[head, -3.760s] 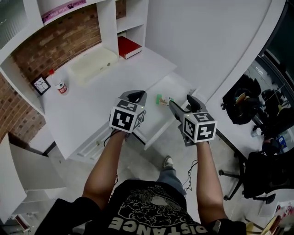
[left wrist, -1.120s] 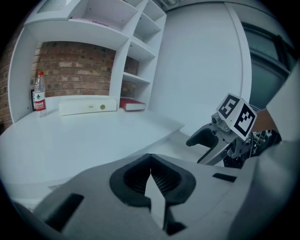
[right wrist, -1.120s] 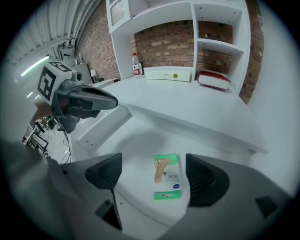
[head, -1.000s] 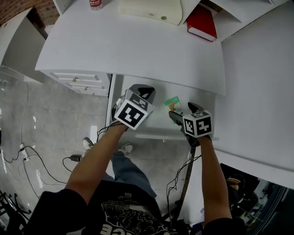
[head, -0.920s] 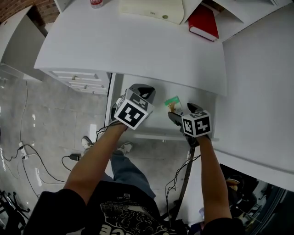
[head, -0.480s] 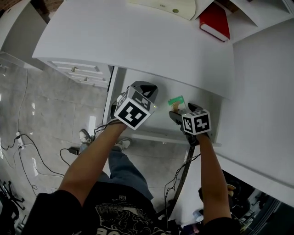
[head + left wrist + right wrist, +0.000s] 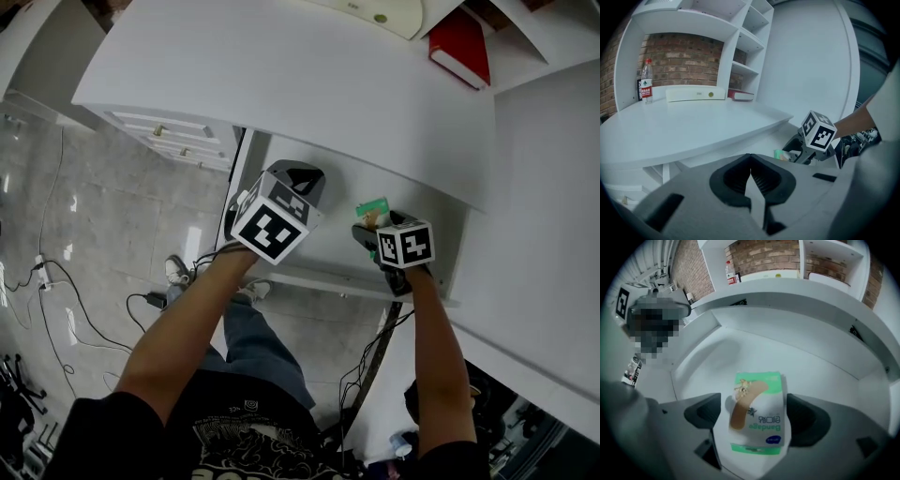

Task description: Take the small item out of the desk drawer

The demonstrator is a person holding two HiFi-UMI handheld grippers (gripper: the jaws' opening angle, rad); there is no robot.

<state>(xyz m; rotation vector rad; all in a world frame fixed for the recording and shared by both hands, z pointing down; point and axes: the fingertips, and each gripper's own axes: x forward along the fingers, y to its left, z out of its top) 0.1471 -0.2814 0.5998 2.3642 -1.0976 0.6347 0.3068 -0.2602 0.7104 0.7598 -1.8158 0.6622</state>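
Right gripper view, looking down into the open desk drawer point(image 7: 797, 345). Shows a small green-and-white bandage box point(image 7: 757, 411), printed with a picture of a plaster, lying face up on the drawer floor. Frames that box between the two dark jaws of the right gripper point(image 7: 753, 420), spread wide, one on each side: close against the box on one flank, with a thin pale strip showing on the other. Not yet pinching, by the look of it, though hard to call for certain.

Head view, from above. Places the box toward the right end of the drawer, just at the right gripper's tips. Finds the left gripper point(image 7: 305, 173) hovering over the drawer's left part, jaws pressed together on nothing, apart from the box.

Step in hand, as a judgement: setting the grip on the box, with lifting out not begun. Next move: closing the right jaws squarely on the box's two long sides, firmly enough to hold without crushing thin card, then raising it up and back over the drawer's front rim, clear of the desk top point(image 7: 281, 84) overhanging the drawer's rear.
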